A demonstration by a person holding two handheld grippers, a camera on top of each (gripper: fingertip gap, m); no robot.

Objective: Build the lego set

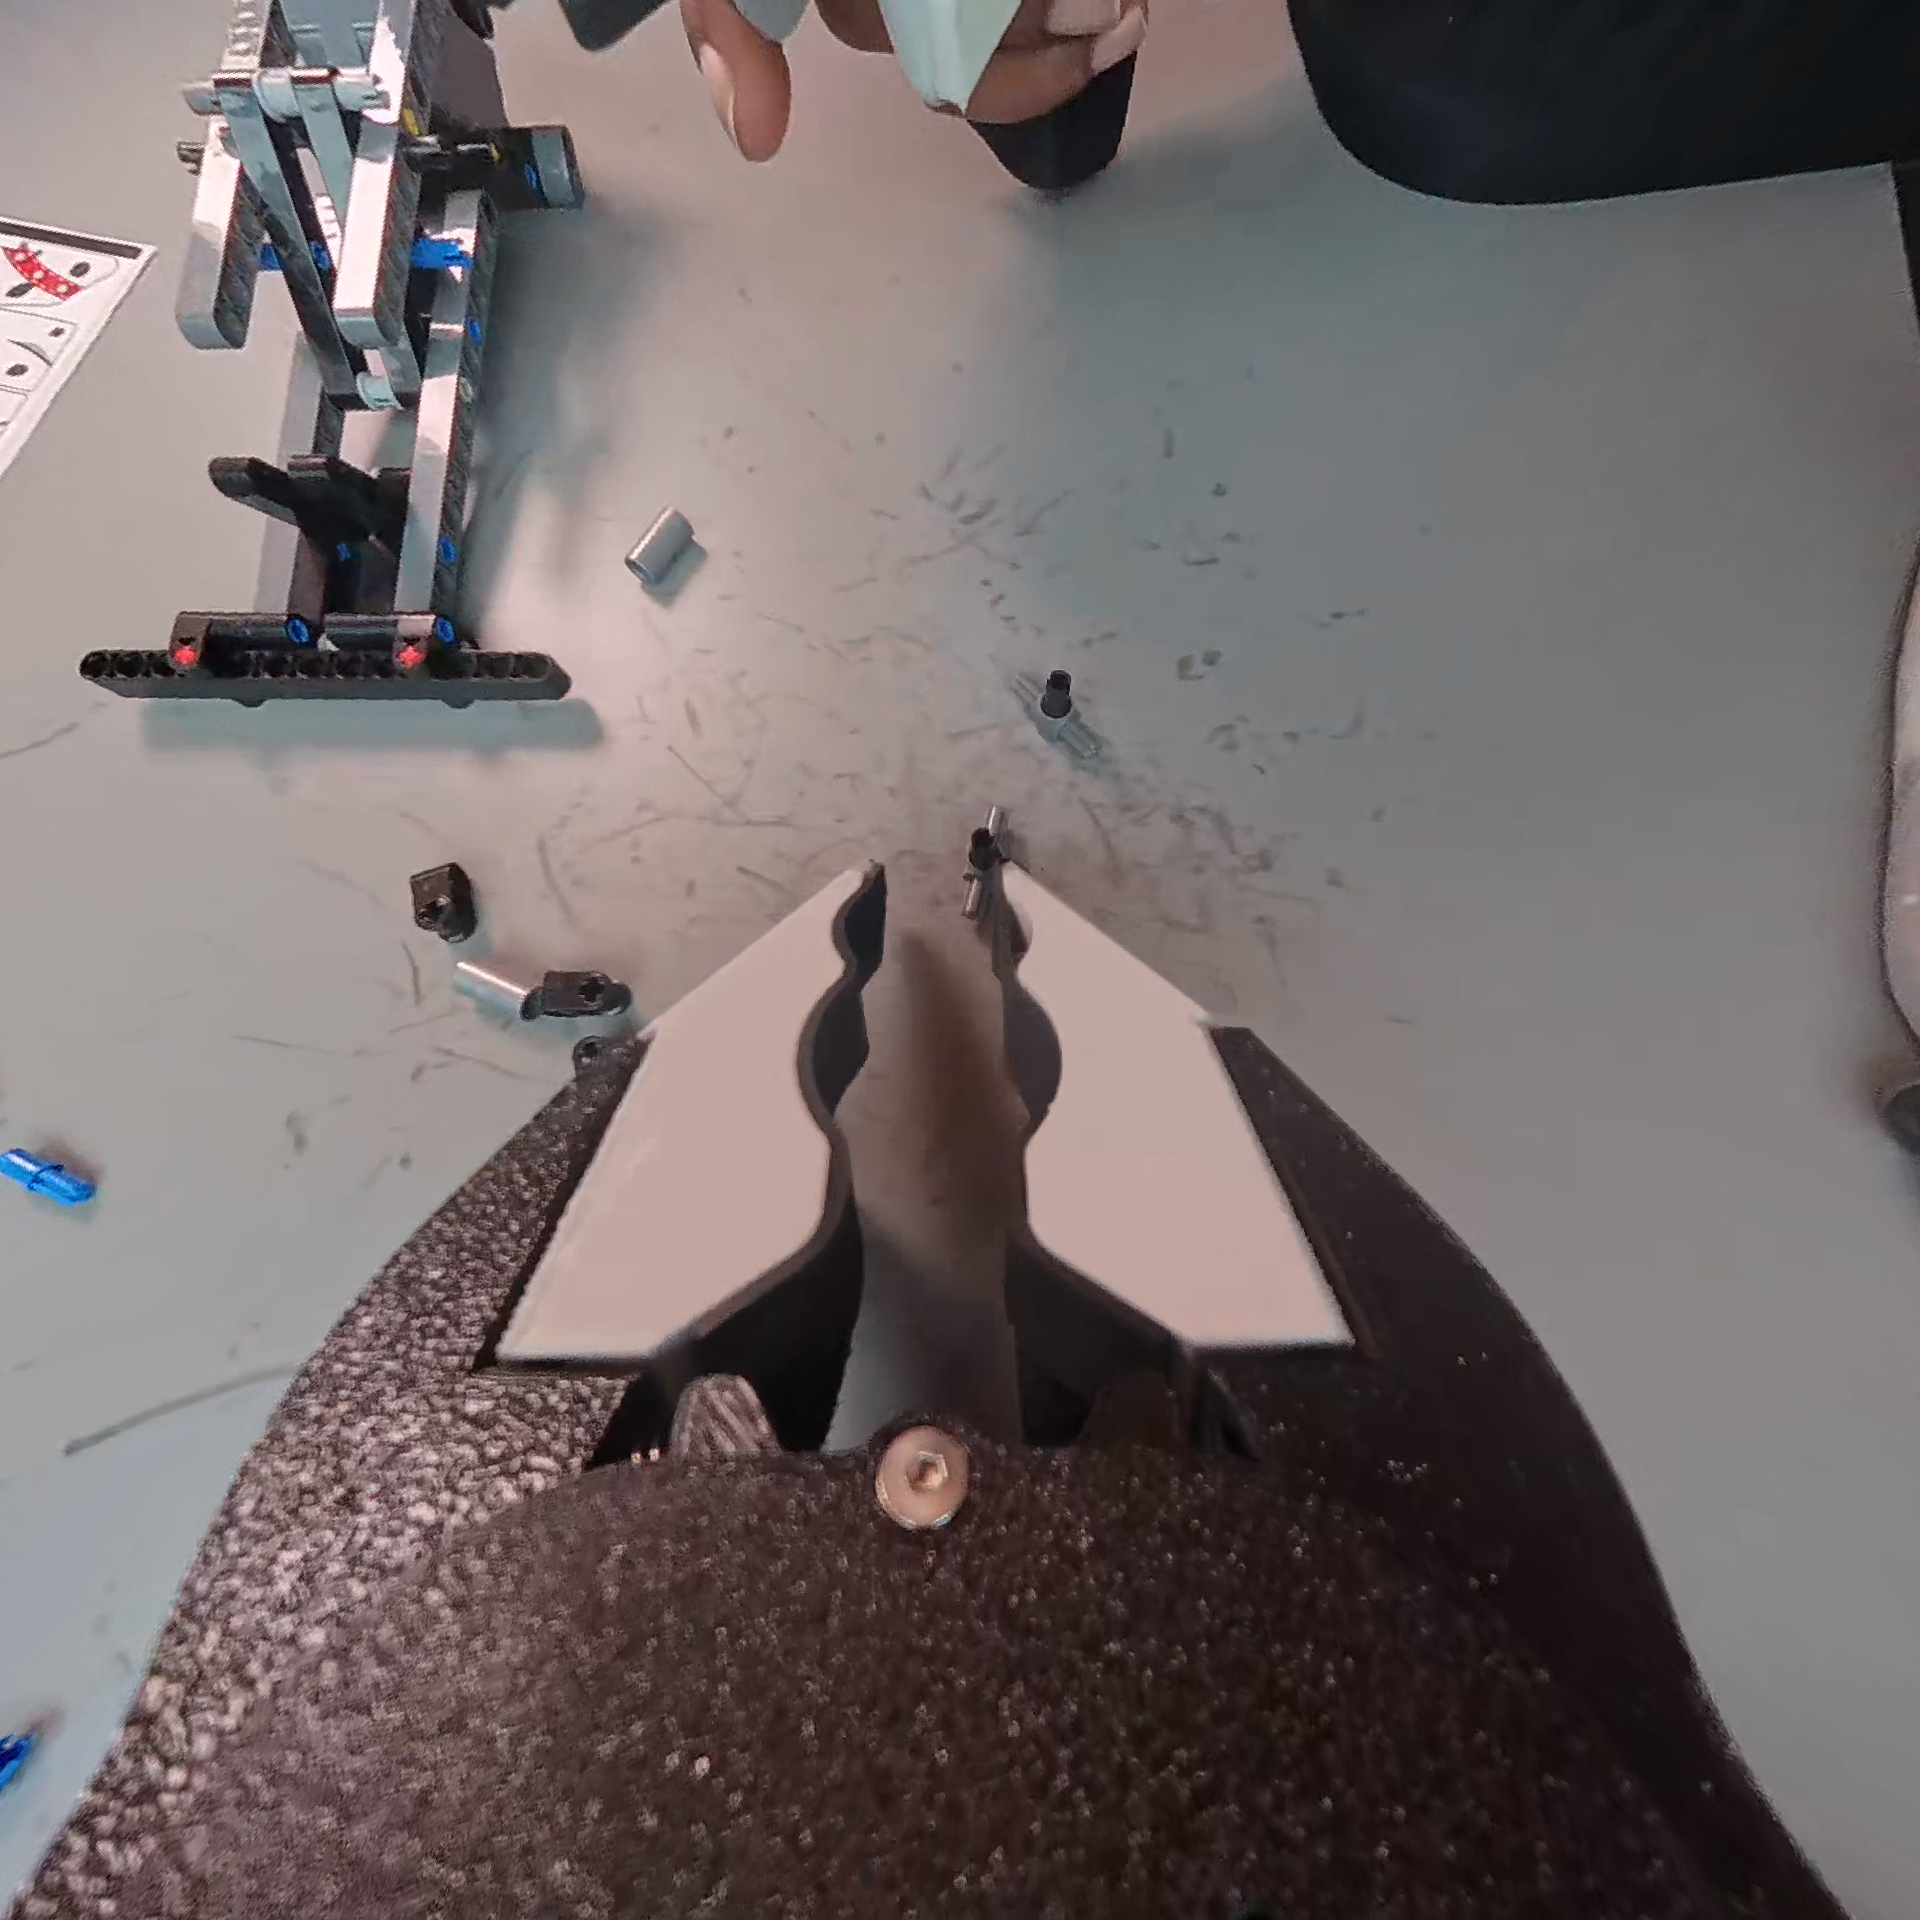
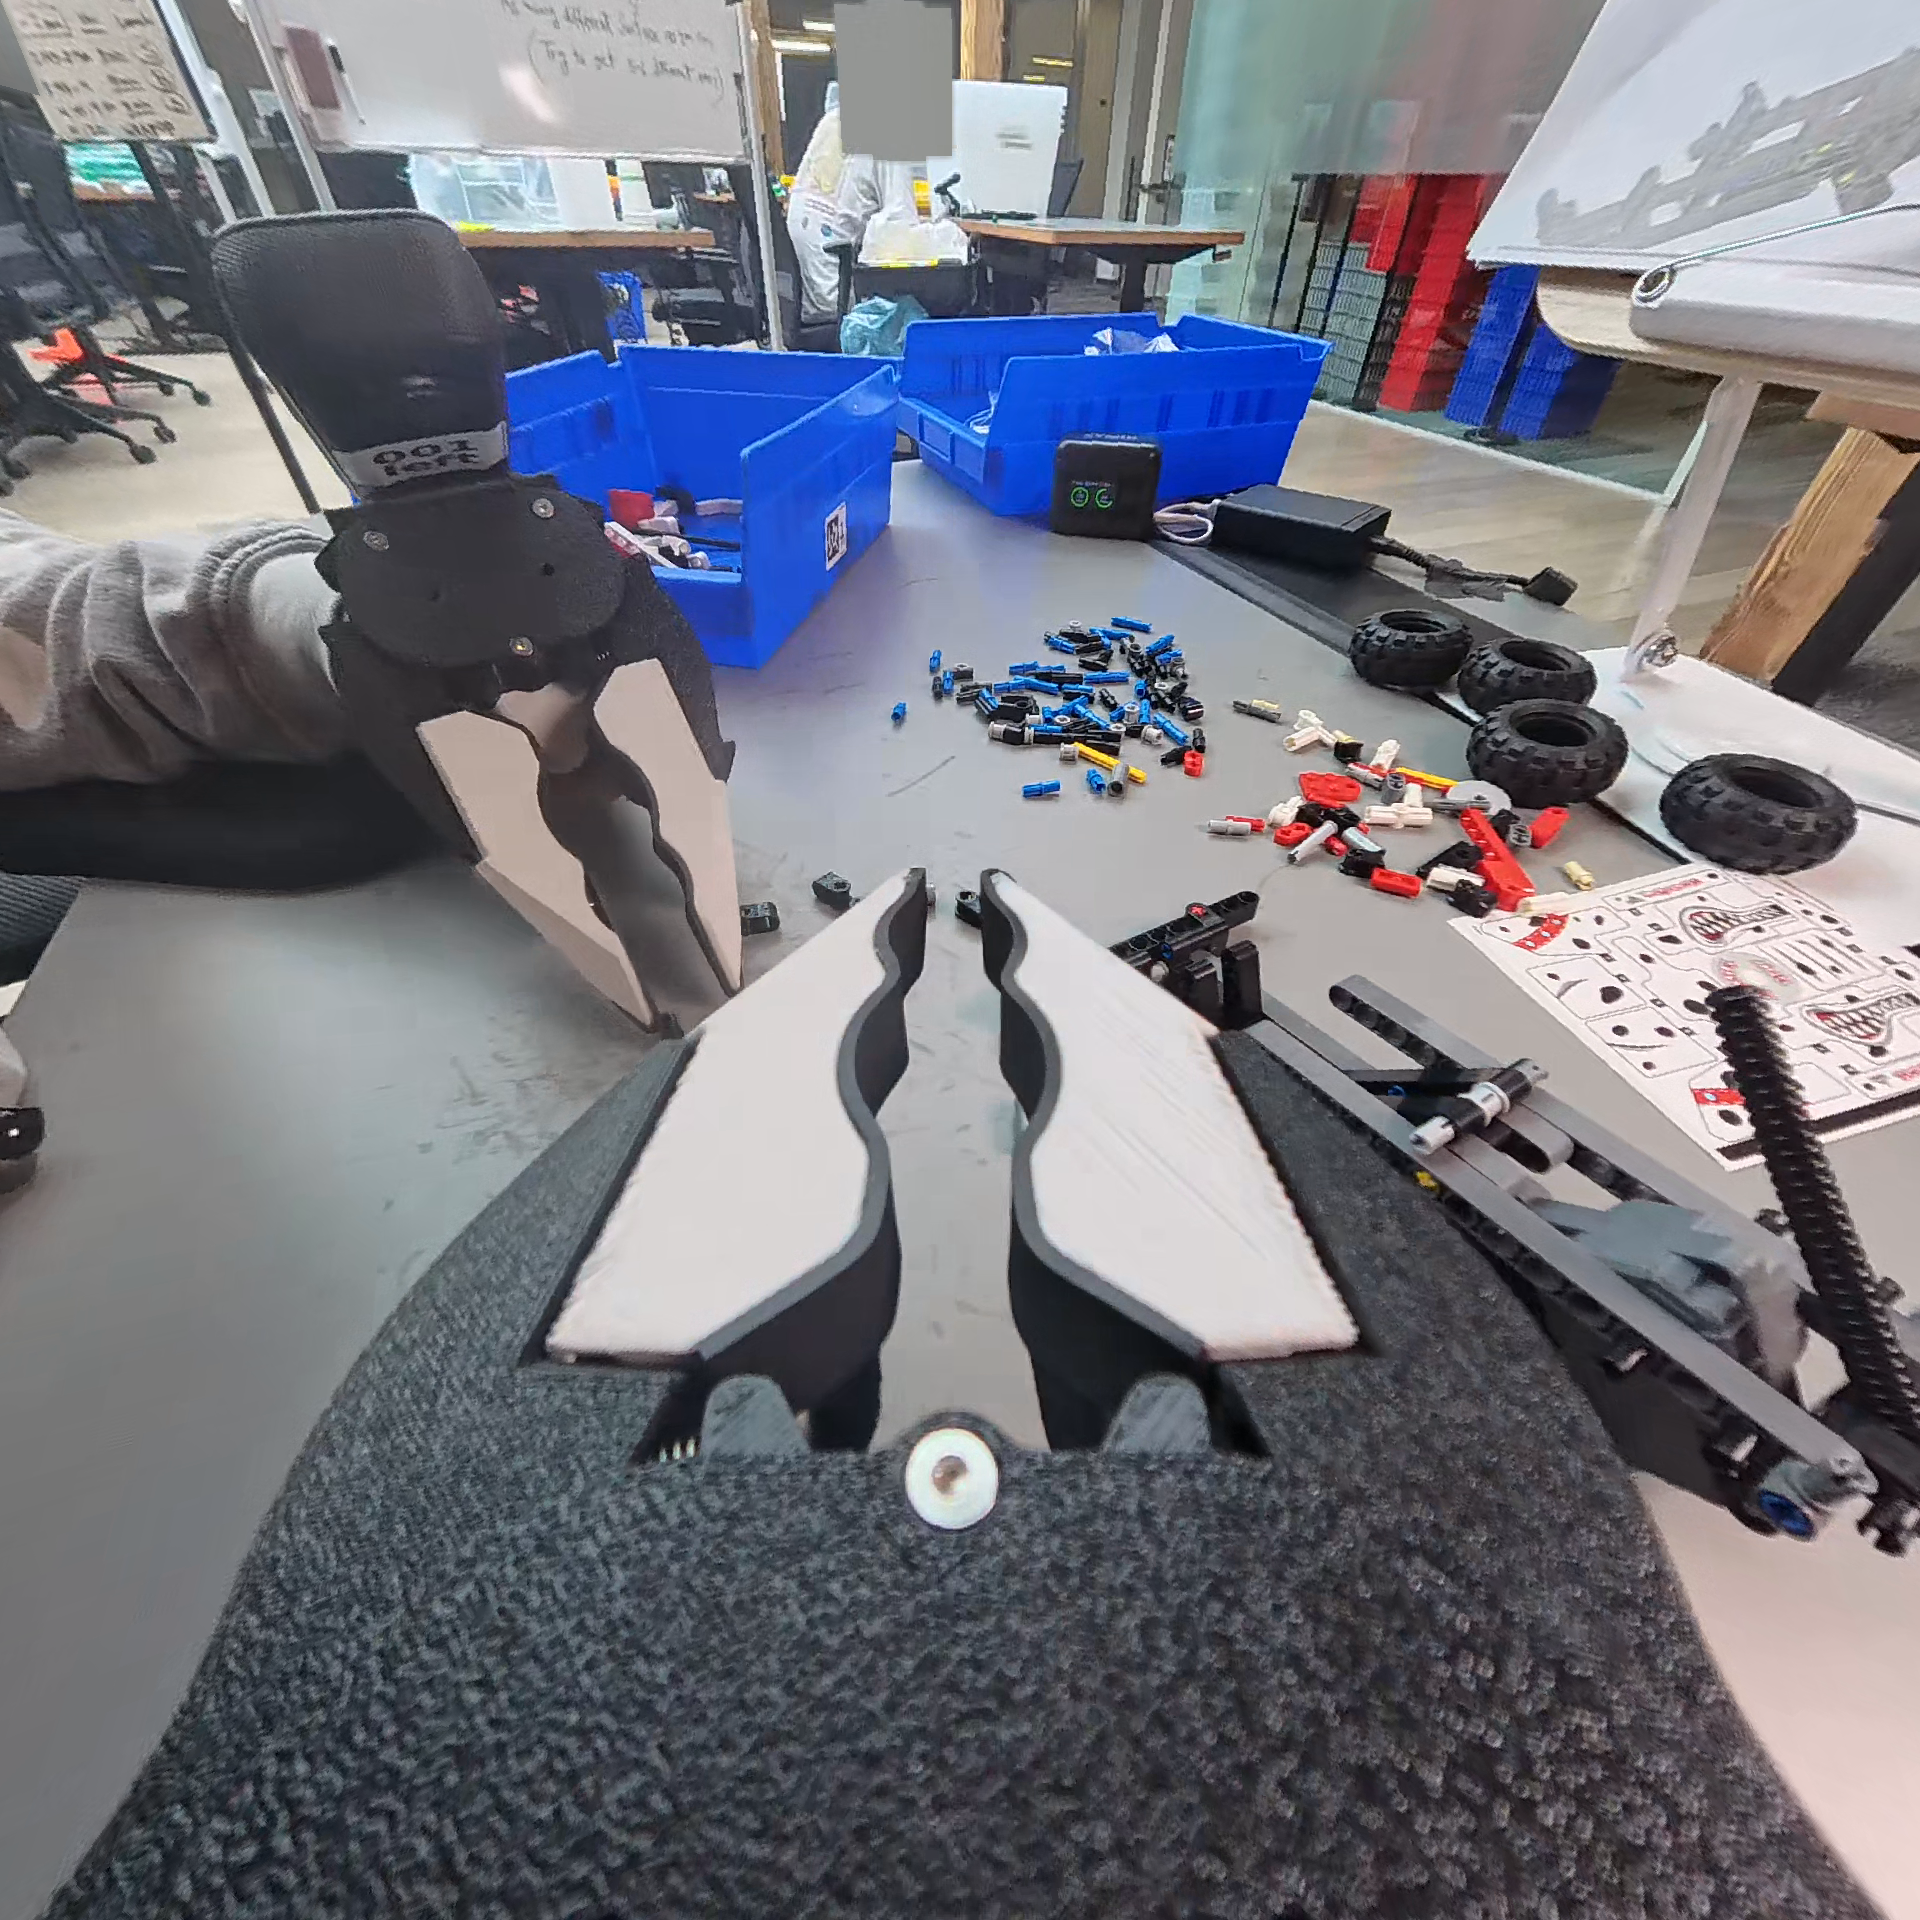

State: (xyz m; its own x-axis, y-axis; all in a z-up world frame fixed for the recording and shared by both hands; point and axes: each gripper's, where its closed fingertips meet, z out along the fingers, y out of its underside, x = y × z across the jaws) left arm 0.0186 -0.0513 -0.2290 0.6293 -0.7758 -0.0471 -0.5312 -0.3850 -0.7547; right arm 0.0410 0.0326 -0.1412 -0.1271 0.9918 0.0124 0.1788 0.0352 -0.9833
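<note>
Grey table (image 1: 1455, 520) bare ahead | left tongs (image 1: 940, 883) parted beside pin (image 1: 982, 860)

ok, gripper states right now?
Left gripper: open, empty, tips beside a small grey-and-black connector.
Right gripper: open narrowly, empty.

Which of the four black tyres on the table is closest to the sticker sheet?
The tyre at the near end of the row, directly above the sticker sheet in the right wrist view. The other three tyres trail away toward the black power adapter.
</note>
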